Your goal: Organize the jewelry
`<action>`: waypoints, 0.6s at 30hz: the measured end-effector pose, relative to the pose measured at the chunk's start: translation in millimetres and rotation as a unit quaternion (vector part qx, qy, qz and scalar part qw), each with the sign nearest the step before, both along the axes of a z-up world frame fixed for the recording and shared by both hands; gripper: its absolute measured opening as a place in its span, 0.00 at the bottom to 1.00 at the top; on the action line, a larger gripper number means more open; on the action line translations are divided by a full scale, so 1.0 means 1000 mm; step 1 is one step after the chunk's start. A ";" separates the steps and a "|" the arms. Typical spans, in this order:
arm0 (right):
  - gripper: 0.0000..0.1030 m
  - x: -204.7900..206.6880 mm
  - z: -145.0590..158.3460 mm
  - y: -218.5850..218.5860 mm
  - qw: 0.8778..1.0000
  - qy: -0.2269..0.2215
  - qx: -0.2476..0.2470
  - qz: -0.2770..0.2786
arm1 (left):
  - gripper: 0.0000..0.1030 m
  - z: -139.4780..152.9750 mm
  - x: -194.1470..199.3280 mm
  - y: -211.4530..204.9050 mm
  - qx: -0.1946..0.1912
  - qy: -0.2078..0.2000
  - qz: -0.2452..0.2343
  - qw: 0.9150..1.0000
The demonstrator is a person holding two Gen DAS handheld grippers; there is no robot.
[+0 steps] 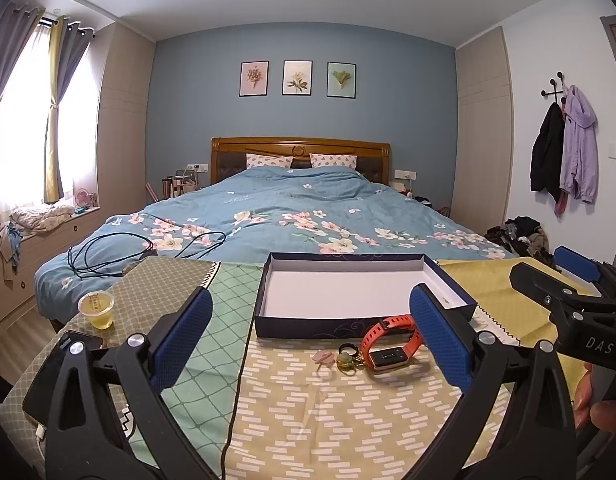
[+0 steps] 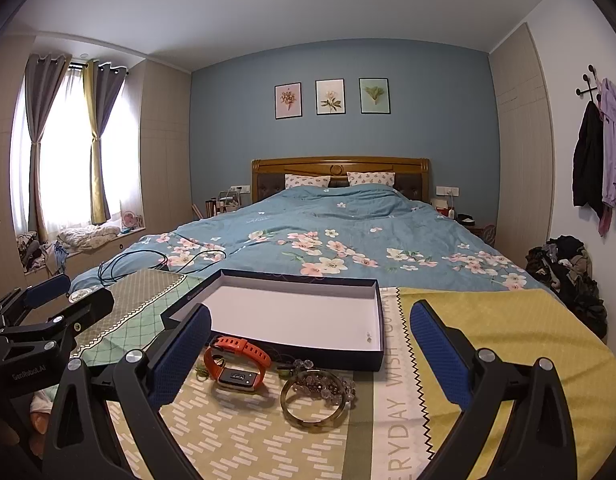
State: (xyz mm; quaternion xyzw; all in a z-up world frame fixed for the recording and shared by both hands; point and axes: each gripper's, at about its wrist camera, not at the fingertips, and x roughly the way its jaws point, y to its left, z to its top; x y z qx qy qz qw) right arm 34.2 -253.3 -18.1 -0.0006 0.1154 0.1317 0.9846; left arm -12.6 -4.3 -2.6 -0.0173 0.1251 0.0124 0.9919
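Note:
A shallow dark blue box point(image 1: 364, 326) with a white inside stands open on the patterned cloth; it also shows in the right wrist view point(image 2: 382, 312). One tiny item point(image 2: 368, 336) lies in its near right corner. In front of it lie an orange-strapped watch point(image 1: 390, 346), a green-and-gold charm point(image 1: 345, 358) and a small pink piece point(image 1: 323, 357). The right wrist view shows the watch point(image 2: 237, 362), a gold bangle point(image 2: 314, 398) and a clear bead bracelet point(image 2: 328, 384). My left gripper point(image 1: 310, 340) is open and empty. My right gripper point(image 2: 310, 350) is open and empty above the jewelry.
A jelly cup point(image 1: 96, 309) and a phone point(image 1: 57, 372) lie at the table's left. Behind the table is a bed point(image 1: 291, 216) with black cables point(image 1: 119, 250). Clothes are piled on the floor at the right point(image 2: 568, 268).

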 end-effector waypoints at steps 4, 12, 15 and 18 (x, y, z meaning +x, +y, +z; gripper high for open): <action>0.93 0.000 0.000 0.000 1.000 -0.001 0.001 0.000 | 0.94 0.000 0.000 0.000 -0.001 0.000 -0.001 1.000; 0.93 0.000 0.002 0.000 1.000 -0.003 0.002 0.001 | 0.94 -0.001 0.000 -0.001 0.000 0.000 -0.003 1.000; 0.93 -0.001 0.004 -0.002 1.000 -0.008 0.005 0.001 | 0.94 -0.001 0.000 -0.001 0.000 0.001 -0.002 1.000; 0.93 -0.002 0.004 -0.002 1.000 -0.010 0.006 0.000 | 0.94 -0.002 0.001 -0.001 0.000 0.001 -0.003 1.000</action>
